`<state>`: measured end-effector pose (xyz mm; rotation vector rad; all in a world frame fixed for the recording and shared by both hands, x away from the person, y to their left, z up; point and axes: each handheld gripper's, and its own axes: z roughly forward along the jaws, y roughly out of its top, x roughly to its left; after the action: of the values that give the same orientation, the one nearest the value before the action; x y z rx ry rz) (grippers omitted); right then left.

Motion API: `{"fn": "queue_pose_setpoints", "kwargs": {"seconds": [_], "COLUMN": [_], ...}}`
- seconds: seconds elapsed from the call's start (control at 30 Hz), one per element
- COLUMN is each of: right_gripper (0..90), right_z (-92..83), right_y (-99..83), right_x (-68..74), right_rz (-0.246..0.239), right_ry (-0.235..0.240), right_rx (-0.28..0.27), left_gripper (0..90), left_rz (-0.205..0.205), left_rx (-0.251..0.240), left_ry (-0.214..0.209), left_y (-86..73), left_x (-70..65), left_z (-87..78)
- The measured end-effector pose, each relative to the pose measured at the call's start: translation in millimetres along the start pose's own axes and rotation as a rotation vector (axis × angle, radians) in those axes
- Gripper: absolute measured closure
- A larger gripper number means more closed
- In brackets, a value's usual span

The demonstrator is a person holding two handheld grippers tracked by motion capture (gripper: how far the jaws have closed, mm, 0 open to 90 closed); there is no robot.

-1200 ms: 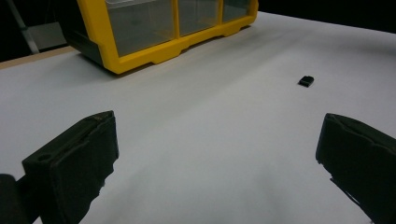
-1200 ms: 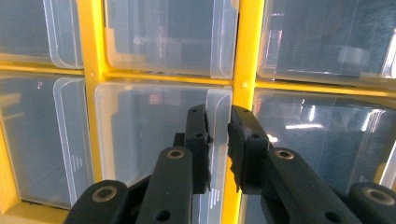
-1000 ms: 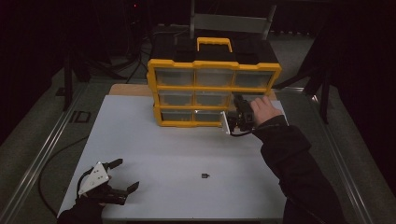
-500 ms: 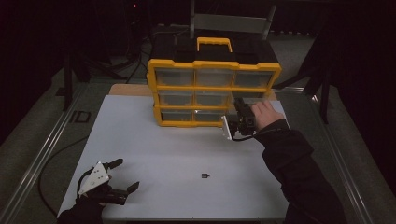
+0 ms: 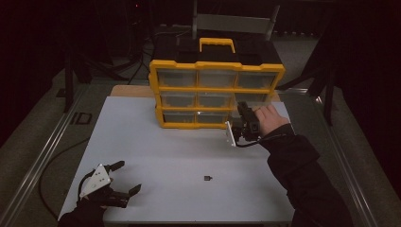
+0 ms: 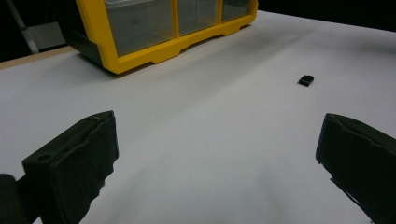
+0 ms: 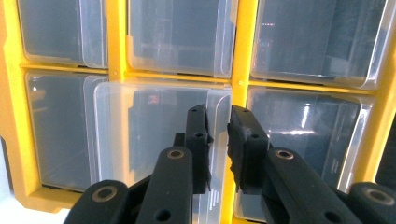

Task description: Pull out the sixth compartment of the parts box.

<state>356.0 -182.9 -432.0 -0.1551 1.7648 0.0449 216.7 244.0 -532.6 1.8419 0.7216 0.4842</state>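
Observation:
A yellow organizer (image 5: 217,89) with clear drawers stands at the back of the white table (image 5: 156,146). My right gripper (image 5: 242,111) reaches into its bottom row. In the right gripper view its jaws (image 7: 218,116) stand almost together on the right front edge of the bottom middle drawer (image 7: 154,140), which sticks out past the yellow frame (image 7: 240,60). My left gripper (image 5: 127,176) rests open near the table's front left corner, with nothing between its jaws (image 6: 217,119). A small black part (image 5: 207,178) lies loose on the table, to the right of the left gripper (image 6: 306,80).
The organizer's lower corner (image 6: 154,51) lies ahead of the left gripper. A metal rail (image 5: 42,156) runs along the table's left side and another along its right. A dark sleeve (image 5: 302,179) crosses the table's right front.
The right hand has edged slightly back toward the table's near side, still at the bottom row. The left gripper has not moved.

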Motion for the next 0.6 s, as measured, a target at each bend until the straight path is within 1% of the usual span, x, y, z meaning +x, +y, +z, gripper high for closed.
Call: {"fn": "queue_pose_setpoints", "kwargs": {"seconds": [0.13,0.17,0.2,0.27,0.3,0.33,0.37,0.43,0.47,0.5,0.53,0.6], "right_gripper": [78.9,78.9,78.9,78.9,78.9,78.9,78.9,78.9,78.9,78.9,79.0,79.0], "right_z": [-4.5,-4.6,-7.0,-9.3,-11.0,-11.5,-13.1,-14.2,-14.9,-16.6,-16.7,-19.0], "right_y": [-0.3,-0.7,0.3,0.2,0.6,0.4,0.9,0.5,0.5,1.0,0.7,0.3], "right_x": [1.4,1.4,2.5,3.1,4.2,5.1,6.0,6.5,6.4,5.9,5.8,5.5], "right_rz": [-0.004,-0.021,-0.008,-0.021,-0.011,-0.011,-0.009,-0.014,-0.005,-0.008,-0.01,-0.009], "right_ry": [-0.003,-0.011,-0.005,-0.007,-0.005,-0.008,-0.008,-0.012,-0.014,-0.011,-0.017,-0.007], "right_rx": [-0.006,-0.018,-0.004,-0.008,-0.004,-0.012,-0.002,-0.006,-0.014,-0.005,-0.02,-0.014], "left_gripper": [0.5,0.5,0.5,0.5,0.5,0.5,0.5,0.5,0.5,0.5,0.5,0.5], "left_rz": [-0.001,0.0,0.0,-0.002,-0.002,-0.001,0.0,0.001,0.002,-0.001,-0.001,0.0], "left_rx": [0.0,0.0,0.0,0.0,0.0,0.0,0.0,0.0,0.0,0.0,-0.001,0.0], "left_ry": [-0.001,-0.001,-0.001,-0.001,-0.002,-0.002,-0.002,-0.001,-0.001,-0.001,-0.001,-0.001], "left_y": [-0.1,0.0,0.0,-0.1,-0.1,-0.1,0.0,0.1,0.1,0.1,0.1,0.1], "left_x": [0.1,0.0,0.1,0.1,0.1,0.1,0.0,-0.1,0.0,0.0,0.1,0.1], "left_z": [0.2,0.1,0.0,0.1,0.2,0.3,0.3,0.2,0.1,0.0,0.1,0.1]}}
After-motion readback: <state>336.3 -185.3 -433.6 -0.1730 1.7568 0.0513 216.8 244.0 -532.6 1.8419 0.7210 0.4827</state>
